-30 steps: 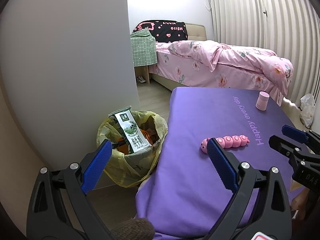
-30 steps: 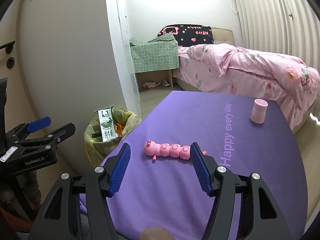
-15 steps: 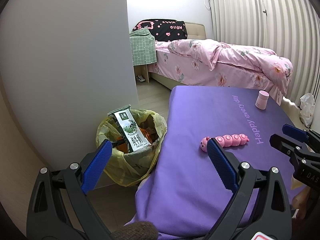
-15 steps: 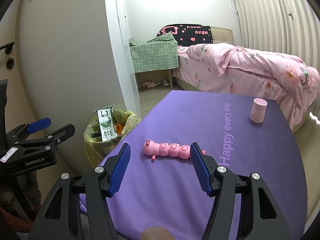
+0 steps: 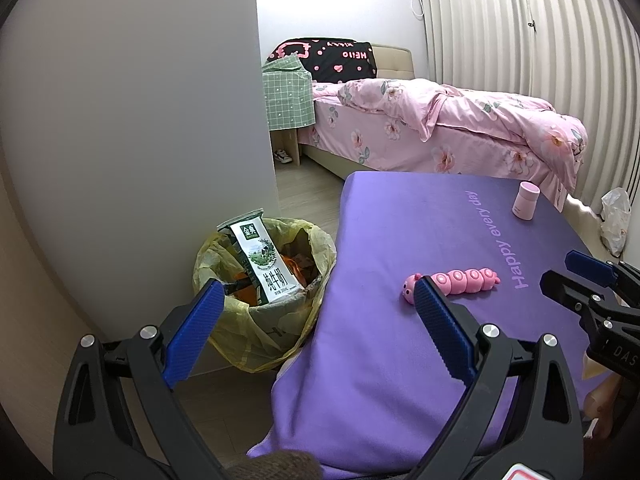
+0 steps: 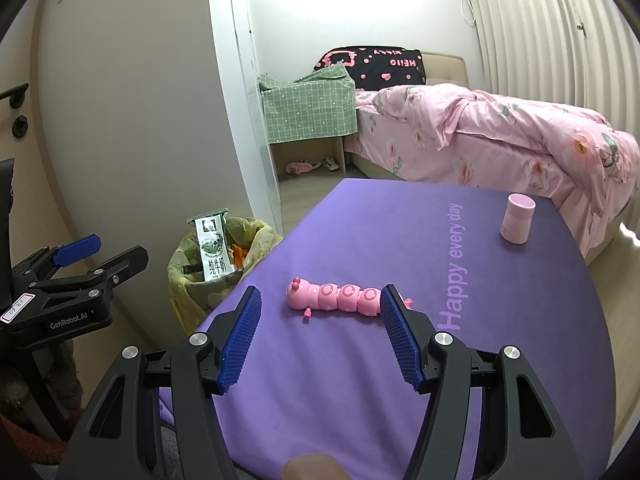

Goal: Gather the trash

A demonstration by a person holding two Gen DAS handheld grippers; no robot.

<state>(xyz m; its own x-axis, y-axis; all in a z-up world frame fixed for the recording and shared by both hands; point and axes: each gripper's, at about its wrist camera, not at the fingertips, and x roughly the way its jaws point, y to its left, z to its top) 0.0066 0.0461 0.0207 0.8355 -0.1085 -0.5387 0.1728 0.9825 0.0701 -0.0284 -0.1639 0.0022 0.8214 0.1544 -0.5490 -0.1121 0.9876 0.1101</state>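
Landmark: purple cloth-covered table (image 6: pixel 360 380); on it one pink segmented caterpillar toy (image 6: pixel 340 295), one pink cylindrical cup (image 6: pixel 517 219); beside its left edge one yellow-bagged trash bin (image 5: pixel 256 332) holding one upright white-green milk carton (image 5: pixel 262 264); left gripper (image 5: pixel 316 300) and right gripper (image 6: pixel 320 308) both spread wide, empty.

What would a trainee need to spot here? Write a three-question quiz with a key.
1. True or false: the milk carton stands in the bin.
2. What lies nearest the right gripper? A) pink cup B) pink caterpillar toy C) bin
3. Fill in: both grippers, left gripper included, are ____.

Key: 1 true; 2 B; 3 open, nothing held.
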